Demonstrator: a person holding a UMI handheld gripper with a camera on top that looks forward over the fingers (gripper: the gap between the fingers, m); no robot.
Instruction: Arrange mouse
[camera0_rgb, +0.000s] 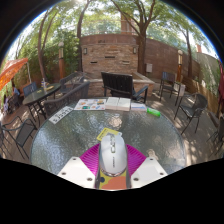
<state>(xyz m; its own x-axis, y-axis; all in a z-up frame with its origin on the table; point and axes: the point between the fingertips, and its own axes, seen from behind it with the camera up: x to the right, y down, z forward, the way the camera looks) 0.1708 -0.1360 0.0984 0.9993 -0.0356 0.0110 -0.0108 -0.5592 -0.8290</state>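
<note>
White mouse (113, 154) between open gripper (113, 172) fingers, papers (104, 103) beyond

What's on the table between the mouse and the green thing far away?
Nothing: in the gripper view the glass table is bare between the white mouse, which sits between the tool's open fingers, and the green thing.

No writing can be read on the papers (104, 103) or the mouse (112, 153)
</note>
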